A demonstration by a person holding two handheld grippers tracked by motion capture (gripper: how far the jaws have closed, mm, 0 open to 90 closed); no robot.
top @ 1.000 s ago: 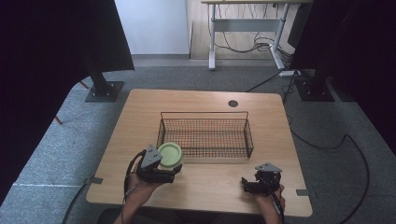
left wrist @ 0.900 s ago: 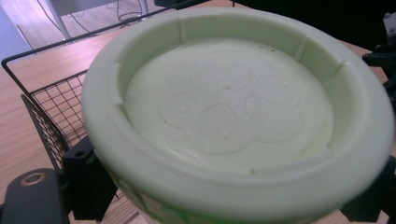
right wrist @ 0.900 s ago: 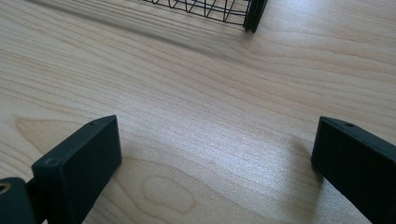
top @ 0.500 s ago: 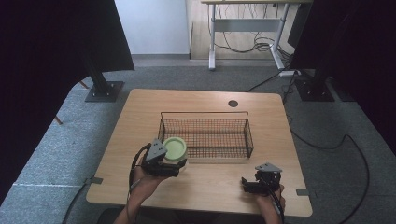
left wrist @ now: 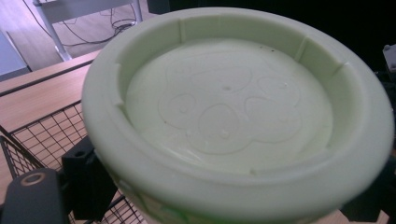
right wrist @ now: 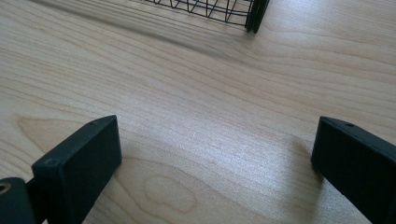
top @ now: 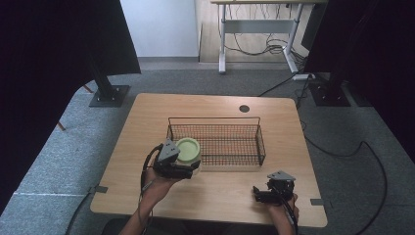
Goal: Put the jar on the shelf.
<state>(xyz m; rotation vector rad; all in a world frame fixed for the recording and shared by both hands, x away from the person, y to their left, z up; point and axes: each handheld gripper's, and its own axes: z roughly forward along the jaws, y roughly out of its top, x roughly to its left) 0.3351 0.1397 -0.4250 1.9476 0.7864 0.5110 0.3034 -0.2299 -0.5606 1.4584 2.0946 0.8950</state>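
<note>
Hidden first. In my left gripper view the pale green bowl (left wrist: 233, 116) sits so close to the lens that its near wall runs off the bottom edge, and the jaws are mostly behind it; I make out just a black block at lower left and a dark sliver at far right. Faint raised outlines show on the bowl's inner floor, too soft for me to read as any pattern. In the high view the left gripper (top: 192, 164) covers the bowl's near-left side, so the contact itself is out of sight from above.

The bowl is upright, mouth up, lifted off the table (top: 147, 122) and clamped across its body between the left gripper's jaws, one on either side. From above it hangs over the near-left corner of the black wire basket (top: 215, 119), overlapping the near rim; I can't tell how high above the wire it rides. Basket mesh shows under the bowl at lower left in the gripper view.

Right gripper (top: 260, 194) is low at the near-right of the table, well apart from bowl and basket. Its jaws stand wide and released with bare wood between them. A basket corner is cut off at the top of its view.
</note>
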